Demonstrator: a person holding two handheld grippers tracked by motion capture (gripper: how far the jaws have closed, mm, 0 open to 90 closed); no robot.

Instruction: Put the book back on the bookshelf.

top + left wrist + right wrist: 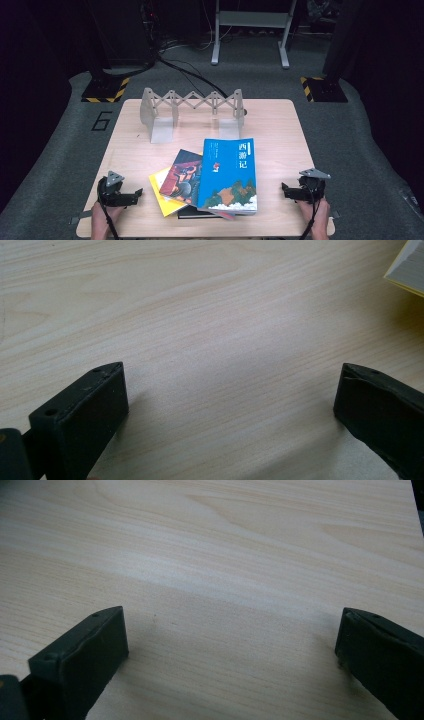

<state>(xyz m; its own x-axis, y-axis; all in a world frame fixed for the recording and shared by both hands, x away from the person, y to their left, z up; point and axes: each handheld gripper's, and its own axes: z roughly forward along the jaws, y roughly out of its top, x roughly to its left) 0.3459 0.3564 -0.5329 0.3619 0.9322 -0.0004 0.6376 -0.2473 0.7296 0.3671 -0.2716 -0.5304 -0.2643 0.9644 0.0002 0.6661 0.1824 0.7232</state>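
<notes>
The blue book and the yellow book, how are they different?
The blue book lies on top of the pile with its whole cover showing; the yellow book is low in the pile, mostly covered, with one corner and an edge poking out. The blue book sits nearly square to the table; the yellow book is turned at a slant. Both lie flat, and no hand-held gripper touches either.

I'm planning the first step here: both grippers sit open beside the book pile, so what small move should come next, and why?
Probably bring the right gripper in toward the blue book. It lies on top of the pile, its right edge is free and faces that gripper, and the rack behind stands empty. Both the right and left gripper have open jaws with only bare table between them.
</notes>
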